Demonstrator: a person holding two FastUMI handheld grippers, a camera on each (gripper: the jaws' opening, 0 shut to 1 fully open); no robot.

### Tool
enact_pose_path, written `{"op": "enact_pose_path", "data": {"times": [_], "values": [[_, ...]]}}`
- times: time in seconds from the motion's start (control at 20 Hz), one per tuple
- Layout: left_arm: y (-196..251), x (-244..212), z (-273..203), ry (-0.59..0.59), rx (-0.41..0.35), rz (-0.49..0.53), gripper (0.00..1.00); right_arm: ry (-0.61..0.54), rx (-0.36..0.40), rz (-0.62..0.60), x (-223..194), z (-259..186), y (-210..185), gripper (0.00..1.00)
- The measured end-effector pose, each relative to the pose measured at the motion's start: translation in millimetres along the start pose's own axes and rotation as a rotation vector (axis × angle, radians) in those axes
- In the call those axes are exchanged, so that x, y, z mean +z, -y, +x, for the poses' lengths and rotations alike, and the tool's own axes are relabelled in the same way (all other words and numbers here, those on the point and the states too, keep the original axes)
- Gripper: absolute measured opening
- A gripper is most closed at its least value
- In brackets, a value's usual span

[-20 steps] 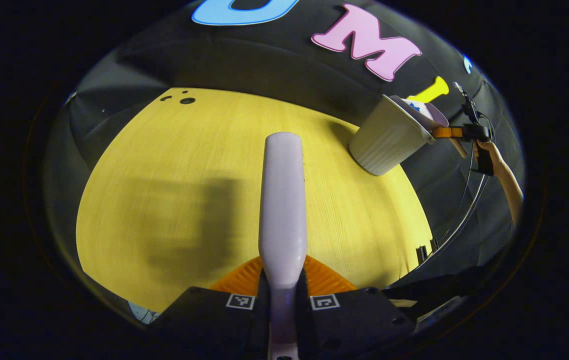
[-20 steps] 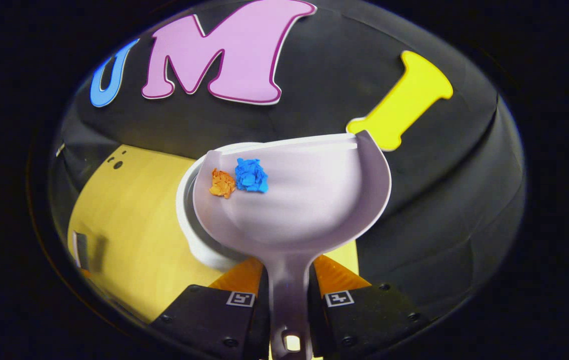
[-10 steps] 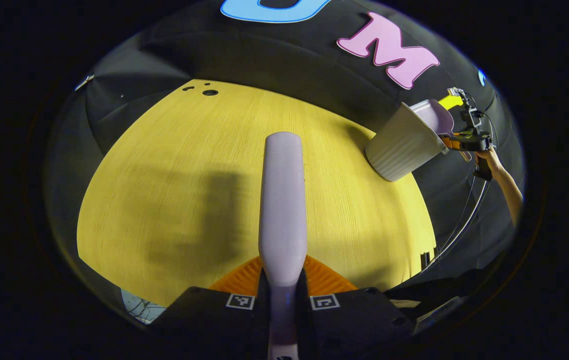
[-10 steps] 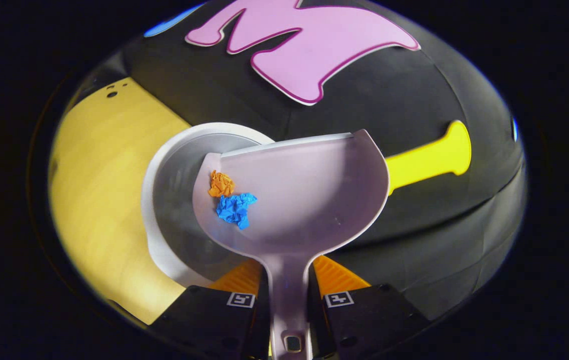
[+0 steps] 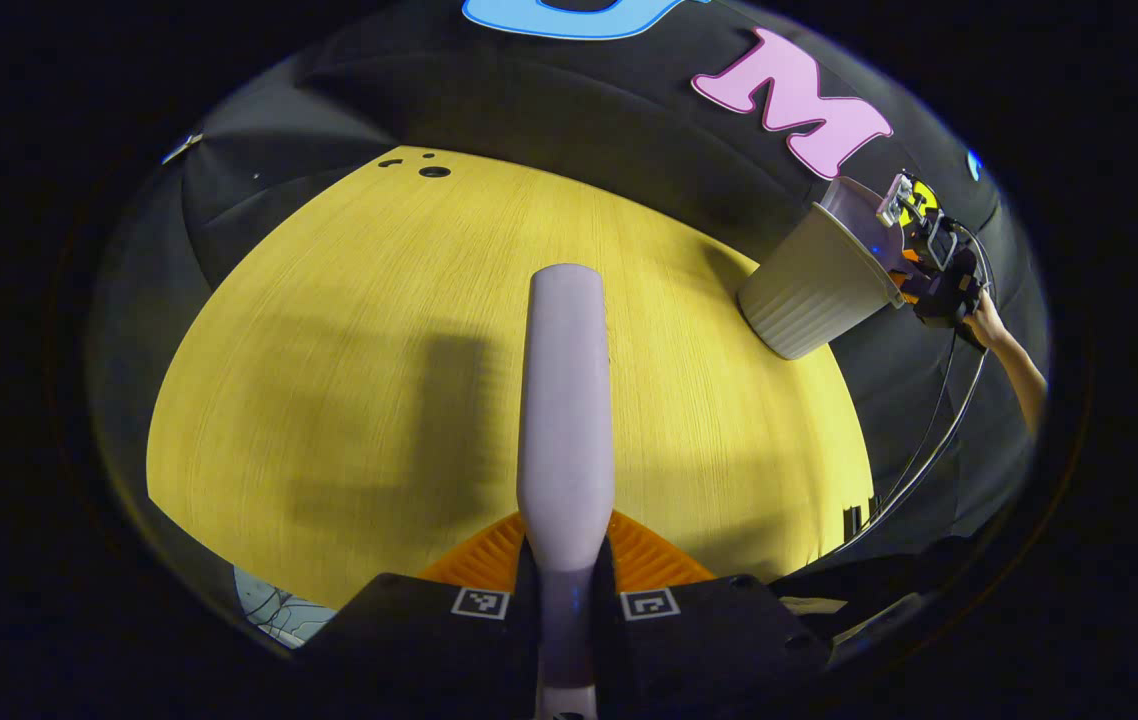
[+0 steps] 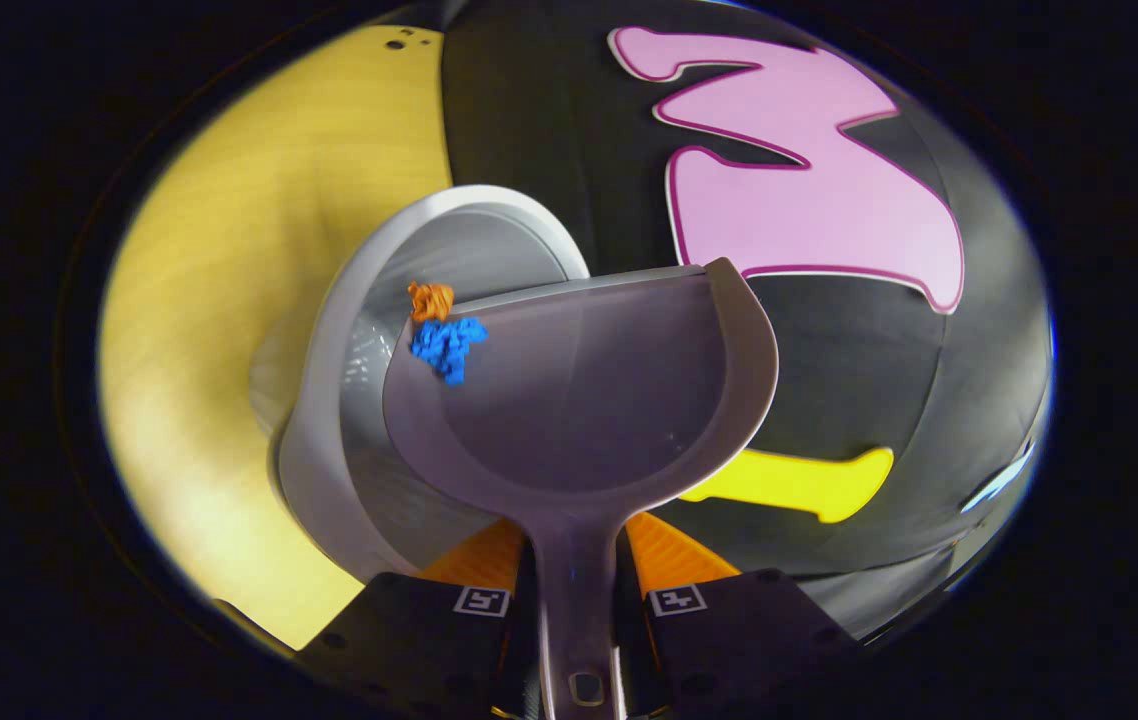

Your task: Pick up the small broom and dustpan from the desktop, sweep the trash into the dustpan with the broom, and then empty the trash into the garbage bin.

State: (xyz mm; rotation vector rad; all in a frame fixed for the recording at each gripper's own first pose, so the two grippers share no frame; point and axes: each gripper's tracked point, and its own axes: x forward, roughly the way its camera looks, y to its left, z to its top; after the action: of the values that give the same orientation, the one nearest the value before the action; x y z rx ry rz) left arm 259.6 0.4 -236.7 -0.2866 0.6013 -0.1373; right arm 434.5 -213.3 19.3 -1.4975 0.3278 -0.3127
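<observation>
In the right gripper view my right gripper (image 6: 575, 560) is shut on the handle of the pale lilac dustpan (image 6: 579, 390), which is tipped over the open mouth of the white garbage bin (image 6: 369, 400). An orange paper scrap (image 6: 430, 299) and a blue one (image 6: 447, 344) sit at the pan's front left lip, over the bin. In the left gripper view my left gripper (image 5: 565, 560) is shut on the lilac broom handle (image 5: 565, 400), held above the yellow desktop (image 5: 359, 350). Far right there, the bin (image 5: 814, 285), the dustpan (image 5: 854, 210) and the right gripper (image 5: 934, 270) show.
The bin stands at the desktop's far right corner, close to the black cloth wall. Small dark holes (image 5: 432, 171) mark the desktop's far left corner. A hand and forearm (image 5: 1009, 350) hold the right gripper, with cables (image 5: 929, 440) hanging below it.
The dustpan has rolled and tipped further over the bin. Both scraps slid from the pan's middle left to its front lip. The left gripper and broom drifted slightly.
</observation>
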Motion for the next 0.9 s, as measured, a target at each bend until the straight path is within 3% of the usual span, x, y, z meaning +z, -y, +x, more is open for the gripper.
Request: {"op": "enact_pose_path", "data": {"times": [0.2, 0.4, 0.6, 0.9], "values": [[-3, -9, -1, -0.010, -0.009, -0.032, 0.26, -0.012, -0.018, -0.098, -1, 2, 2, 0.35], [-5, -7, -2, 0.004, -0.002, -0.047, 0.26, -0.039, 0.028, -0.024, -8, 6, 0, 0.35], [-8, 1, -8, 0.033, 0.013, -0.033, 0.27, -0.057, 0.103, 0.194, -6, -2, 0, 0.36], [-7, 9, -18, 0.066, 0.033, -0.019, 0.26, -0.058, 0.181, 0.668, -10, -33, 35, 0.35]]}}
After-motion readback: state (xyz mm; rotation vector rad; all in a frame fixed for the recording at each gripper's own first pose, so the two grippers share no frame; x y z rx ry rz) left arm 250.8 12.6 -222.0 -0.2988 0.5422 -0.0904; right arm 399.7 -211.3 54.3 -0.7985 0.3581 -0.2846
